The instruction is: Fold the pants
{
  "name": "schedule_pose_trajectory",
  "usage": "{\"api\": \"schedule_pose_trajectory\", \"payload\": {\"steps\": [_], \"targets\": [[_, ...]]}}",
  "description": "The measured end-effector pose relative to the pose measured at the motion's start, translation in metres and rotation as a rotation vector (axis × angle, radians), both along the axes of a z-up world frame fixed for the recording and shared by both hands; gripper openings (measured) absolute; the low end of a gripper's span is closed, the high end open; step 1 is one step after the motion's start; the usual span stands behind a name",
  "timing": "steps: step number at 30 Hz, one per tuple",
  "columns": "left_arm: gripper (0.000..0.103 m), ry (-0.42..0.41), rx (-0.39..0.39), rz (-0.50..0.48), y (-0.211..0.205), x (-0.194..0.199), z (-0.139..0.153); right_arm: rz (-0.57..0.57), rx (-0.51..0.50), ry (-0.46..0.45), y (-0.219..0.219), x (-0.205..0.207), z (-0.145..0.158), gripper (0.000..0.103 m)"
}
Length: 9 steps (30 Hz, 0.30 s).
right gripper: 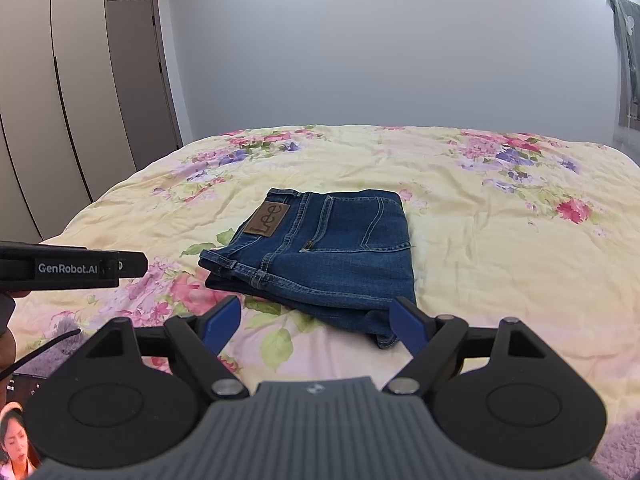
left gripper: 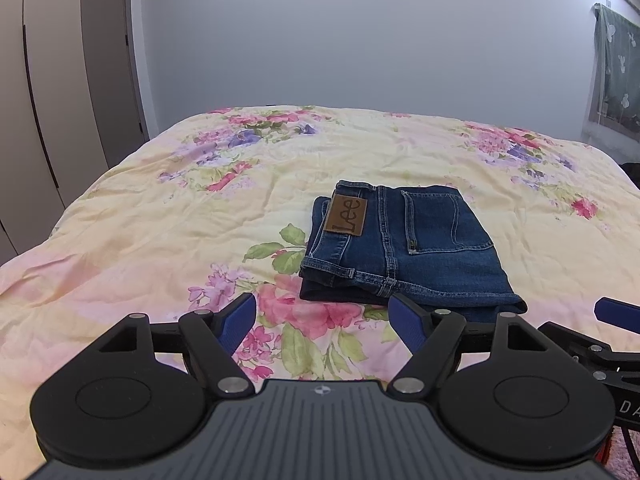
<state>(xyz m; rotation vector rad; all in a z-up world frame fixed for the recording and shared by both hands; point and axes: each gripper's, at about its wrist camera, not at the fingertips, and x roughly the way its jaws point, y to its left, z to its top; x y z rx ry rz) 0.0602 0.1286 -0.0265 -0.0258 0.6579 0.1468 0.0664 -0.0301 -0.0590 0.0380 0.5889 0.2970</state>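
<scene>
A pair of dark blue jeans [left gripper: 404,248] [right gripper: 320,252] lies folded into a compact rectangle on the floral bedspread, its brown leather label [left gripper: 346,215] [right gripper: 267,219] and a back pocket facing up. My left gripper [left gripper: 322,318] is open, held just short of the near edge of the jeans with nothing between its blue pads. My right gripper [right gripper: 316,322] is open too, with the near right corner of the jeans lying between its fingers, untouched. In the right wrist view the left gripper's body [right gripper: 72,268] shows from the side at the left.
The bed [left gripper: 160,220] [right gripper: 500,240] has a yellow and pink flowered cover and fills the space ahead. Wardrobe doors [left gripper: 60,100] stand at the left, a plain wall behind, a green curtain [left gripper: 616,72] at the right. A phone screen [right gripper: 16,440] lies at the lower left.
</scene>
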Motion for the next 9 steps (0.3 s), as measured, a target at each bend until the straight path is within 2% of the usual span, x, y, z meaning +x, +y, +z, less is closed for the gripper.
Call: {"api": "schedule_pose_trajectory", "payload": {"steps": [9], "targets": [[0.088,-0.006,-0.006,-0.002,-0.0013,-0.0013,0.0020,0.001,0.000,0.000,0.0001,-0.0001,0.0001,0.078]]}}
